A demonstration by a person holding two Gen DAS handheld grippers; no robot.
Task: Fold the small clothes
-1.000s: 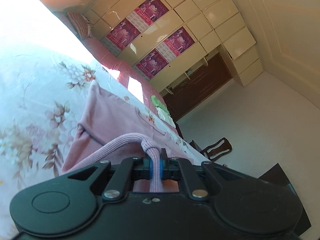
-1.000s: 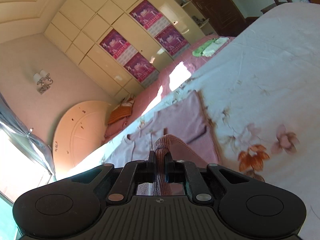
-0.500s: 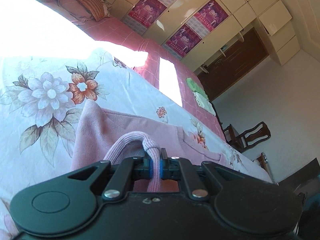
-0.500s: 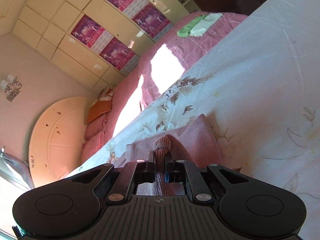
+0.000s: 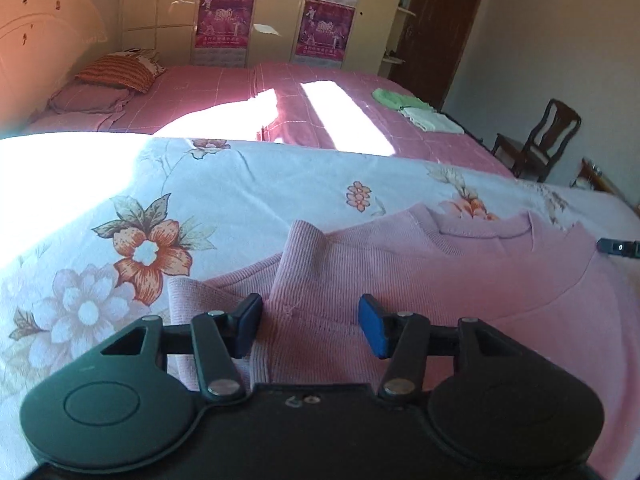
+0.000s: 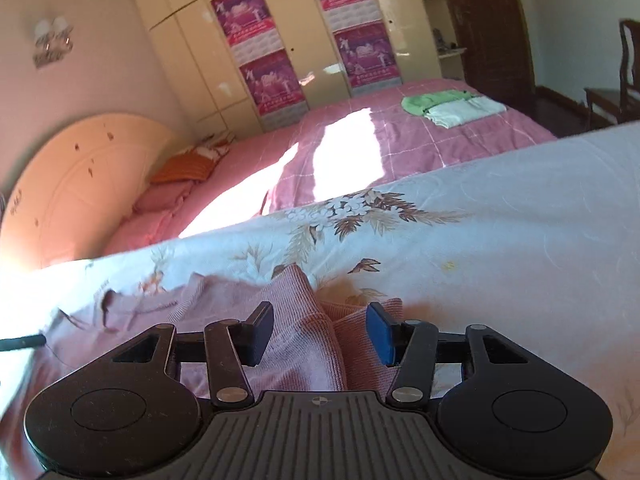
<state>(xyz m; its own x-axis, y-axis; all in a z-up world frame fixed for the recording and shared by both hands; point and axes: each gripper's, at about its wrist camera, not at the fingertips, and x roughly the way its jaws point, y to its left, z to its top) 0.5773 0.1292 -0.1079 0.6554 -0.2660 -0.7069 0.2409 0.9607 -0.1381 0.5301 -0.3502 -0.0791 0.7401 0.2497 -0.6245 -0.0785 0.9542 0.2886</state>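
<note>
Both claws have just let go. The left claw point(image 5: 308, 330) stands spread wide with nothing between its blue pads, where half a second ago it pinched a bunched ridge of pink knit; the right claw point(image 6: 320, 332) has opened the same way over its own bunch. Both views have also swung from steeply tilted to nearly level, close above the bed.

I read that as one fold finished: the lifted edge has been carried over and laid down, so the next step is likely to smooth it or pick new corners.

The sweater point(image 5: 440, 280) lies flat on the flowered bedspread point(image 5: 240, 196), its ribbed neckline point(image 5: 484, 232) towards the far edge of the bed. It is a soft, fine-ribbed knit, slack and quick to crease; a sleeve cuff point(image 5: 192, 296) pokes out at its left side, just beside the left claw, and a small peak of cloth point(image 6: 300, 280) stands up ahead of the right claw. The bedspread is thin, smooth cotton with slight wrinkles. Beyond it are a pink checked bed point(image 6: 420, 140) bearing folded green and white cloths point(image 6: 452, 106).
</note>
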